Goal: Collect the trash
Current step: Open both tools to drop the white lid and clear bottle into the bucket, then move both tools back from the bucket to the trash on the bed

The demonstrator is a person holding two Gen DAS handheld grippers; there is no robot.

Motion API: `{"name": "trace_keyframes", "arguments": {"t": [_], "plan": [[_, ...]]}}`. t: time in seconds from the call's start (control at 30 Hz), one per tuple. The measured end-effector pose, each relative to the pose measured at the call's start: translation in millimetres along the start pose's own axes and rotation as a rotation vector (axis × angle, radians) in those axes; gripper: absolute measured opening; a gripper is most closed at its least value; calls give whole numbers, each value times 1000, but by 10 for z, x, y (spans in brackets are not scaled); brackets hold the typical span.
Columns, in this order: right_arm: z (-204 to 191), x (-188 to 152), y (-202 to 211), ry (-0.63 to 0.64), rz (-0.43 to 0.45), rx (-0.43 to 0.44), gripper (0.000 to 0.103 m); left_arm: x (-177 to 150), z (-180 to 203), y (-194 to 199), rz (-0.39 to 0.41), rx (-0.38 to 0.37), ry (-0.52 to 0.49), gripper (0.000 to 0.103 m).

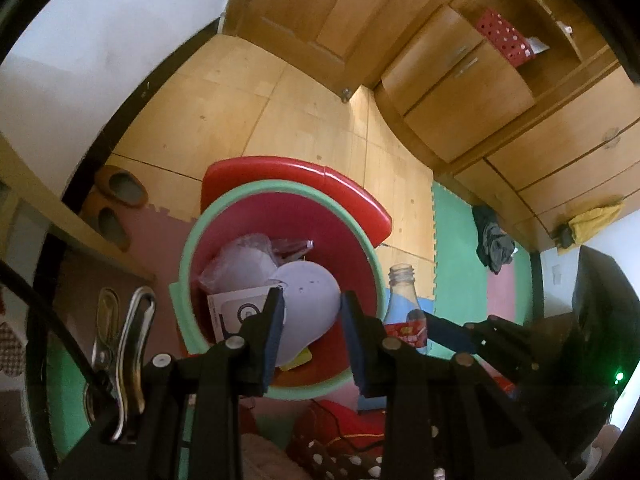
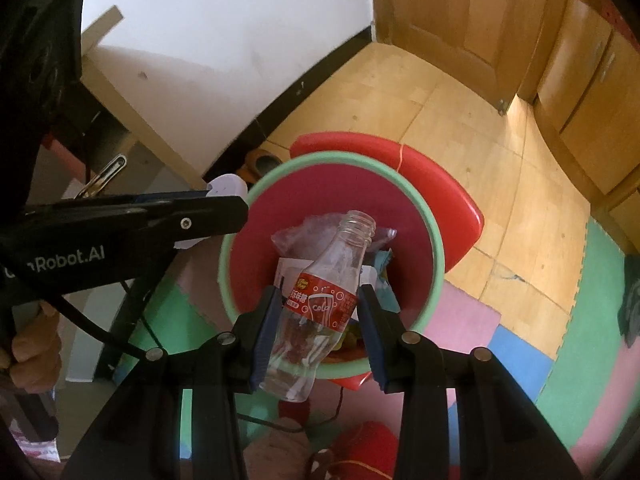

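A red bin with a green rim [image 1: 188, 264] [image 2: 436, 248] stands on the floor mats, its red lid [image 1: 280, 172] hanging behind it. Inside lie a clear plastic bag [image 1: 248, 256], a white box [image 1: 236, 304] and other scraps. My left gripper [image 1: 312, 300] [image 2: 240, 208] is shut on a white rounded object [image 1: 308, 292] [image 2: 226, 186] over the bin's opening. My right gripper [image 2: 320, 292] is shut on a clear cola bottle with a red label [image 2: 324, 300] [image 1: 402, 292], neck tilted up, above the bin's near right rim.
Brown slippers [image 1: 120, 188] lie left of the bin by the dark skirting. A metal clip [image 1: 132, 340] hangs at the left. Wooden door and cabinets [image 1: 460, 92] fill the back, with a red basket [image 1: 504, 38] on a shelf. Dark cloth [image 1: 494, 240] lies on the green mat.
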State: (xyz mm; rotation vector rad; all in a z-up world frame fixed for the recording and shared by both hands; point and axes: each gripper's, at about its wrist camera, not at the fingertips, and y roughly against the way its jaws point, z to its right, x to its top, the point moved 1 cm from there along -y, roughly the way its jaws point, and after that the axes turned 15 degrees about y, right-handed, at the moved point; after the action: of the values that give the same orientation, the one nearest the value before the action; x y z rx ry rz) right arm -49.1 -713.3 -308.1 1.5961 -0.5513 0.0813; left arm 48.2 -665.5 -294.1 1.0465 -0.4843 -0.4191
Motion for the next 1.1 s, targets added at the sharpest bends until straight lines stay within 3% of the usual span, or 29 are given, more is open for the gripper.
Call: {"name": "trace_keyframes", "arguments": {"t": [0.27,0.4,0.5,1.1], "plan": [[76,-34,-147,-22,-32,11,40,30,-34,-278,-35,-6,16,30],[87,-53,-133,-30,-32,2,42,53,-23,-338,-50,1,36,43],[94,-57,-127,-23,-26,5,51,56,-4,-354,-50,13,40,47],[-40,-21,112,19,22,-4,53,6,31,-1,-11,44,42,48]]}}
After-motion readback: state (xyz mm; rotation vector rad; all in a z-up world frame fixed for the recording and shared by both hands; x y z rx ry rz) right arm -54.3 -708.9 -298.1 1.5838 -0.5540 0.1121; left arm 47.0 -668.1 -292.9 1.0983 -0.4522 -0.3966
